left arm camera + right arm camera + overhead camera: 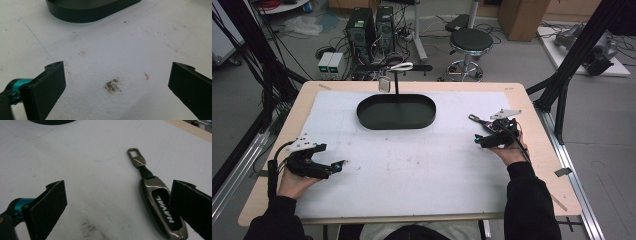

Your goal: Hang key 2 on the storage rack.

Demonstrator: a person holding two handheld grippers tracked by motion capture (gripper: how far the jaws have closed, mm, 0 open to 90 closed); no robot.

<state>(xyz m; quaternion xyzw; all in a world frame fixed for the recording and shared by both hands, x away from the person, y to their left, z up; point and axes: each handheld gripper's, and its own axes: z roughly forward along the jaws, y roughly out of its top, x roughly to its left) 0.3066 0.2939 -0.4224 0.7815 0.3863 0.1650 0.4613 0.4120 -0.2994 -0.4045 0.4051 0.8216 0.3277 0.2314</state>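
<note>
The key fob [162,206] lies under my right gripper's [117,205] far jaw, long axis running away ahead, clasp end leading; jaws spread wide, empty.

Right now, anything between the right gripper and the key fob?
Nothing visible. The right gripper is open, and the bronze metal HAVAL key fob with strap and clip lies flat on the white table mat, beside the inner face of one jaw, with bare mat between the jaws.

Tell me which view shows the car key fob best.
The right gripper view: the key fob lies close up, its HAVAL lettering and clasp clear. The high view shows just its strap end by the right gripper.
</note>
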